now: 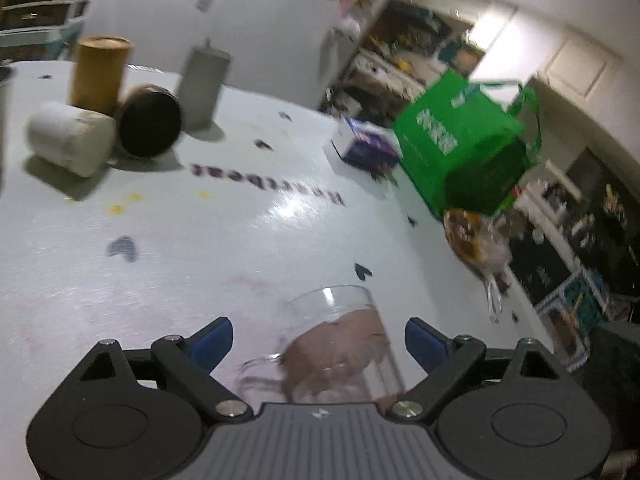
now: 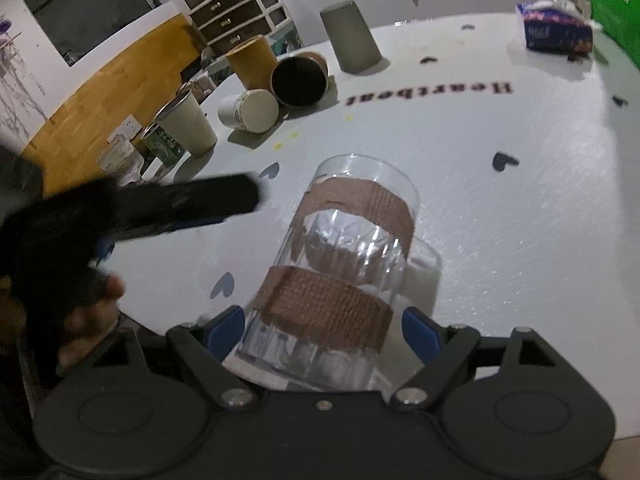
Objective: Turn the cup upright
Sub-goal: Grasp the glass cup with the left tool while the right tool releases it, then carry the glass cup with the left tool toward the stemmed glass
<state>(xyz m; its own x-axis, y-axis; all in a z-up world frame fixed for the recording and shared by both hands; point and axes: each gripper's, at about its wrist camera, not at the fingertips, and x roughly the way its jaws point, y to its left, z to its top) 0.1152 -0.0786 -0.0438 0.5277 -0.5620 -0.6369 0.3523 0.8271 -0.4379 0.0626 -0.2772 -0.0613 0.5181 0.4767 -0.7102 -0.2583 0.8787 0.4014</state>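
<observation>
A clear glass mug with two brown tape bands and a handle lies on its side on the white table, base towards me and mouth pointing away. My right gripper is open, its blue pads on either side of the mug's base end. In the left wrist view the same mug lies between the open fingers of my left gripper. The left gripper also shows blurred at the left of the right wrist view, beside the mug.
At the back stand a grey upturned cup, a tan tube, a dark-mouthed cup on its side, a white cup on its side and paper cups. A tissue box and a green bag sit at the far edge.
</observation>
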